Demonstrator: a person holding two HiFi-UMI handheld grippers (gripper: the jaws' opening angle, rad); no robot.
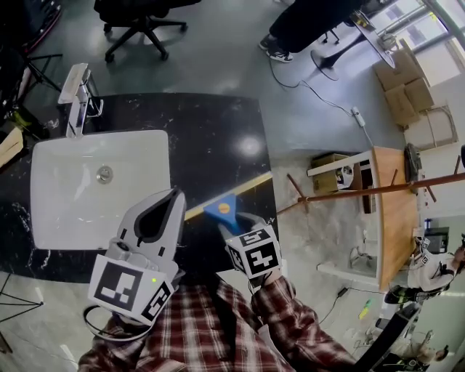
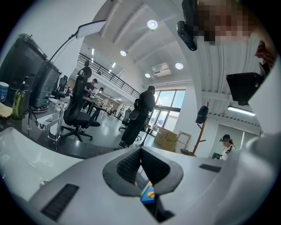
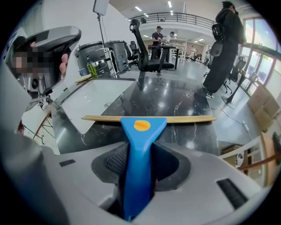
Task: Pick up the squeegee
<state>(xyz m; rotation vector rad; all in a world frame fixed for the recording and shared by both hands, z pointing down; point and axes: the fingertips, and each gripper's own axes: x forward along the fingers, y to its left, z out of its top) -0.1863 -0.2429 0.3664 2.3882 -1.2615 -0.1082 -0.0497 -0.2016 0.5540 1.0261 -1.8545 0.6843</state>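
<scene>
Pinching the squeegee (image 3: 141, 132) by its blue handle (image 3: 137, 176) between the fingers (image 3: 115, 160) of the right gripper (image 3: 139, 154), pressed on it from both sides. Pointing steeply down at the dark marbled worktop (image 3: 175, 99), marker cube (image 1: 254, 254) just behind the fingers. Ahead of the fingertips, showing the handle's wide end with an orange dot (image 3: 142, 125) and, across it, the tan blade (image 3: 189, 119), square to the fingers and stretching well past them on both sides. Cannot tell whether resting on the worktop or just off it. Holding the left gripper (image 1: 173, 195) just left of the right fingers, near the blade's left end, with its own fingers pressed together, tips meeting, on nothing. Glimpsing a scrap of the blue handle through the gap below those shut fingers in the left gripper view. Left of and beyond the left fingertips, a white sink (image 1: 51, 214) sunk in the worktop, with a faucet (image 1: 76, 91) at its far rim. Far beyond both sets of fingers, across grey floor (image 1: 218, 65), an office chair (image 1: 142, 22) and a person (image 3: 226, 44) standing in dark clothes.
</scene>
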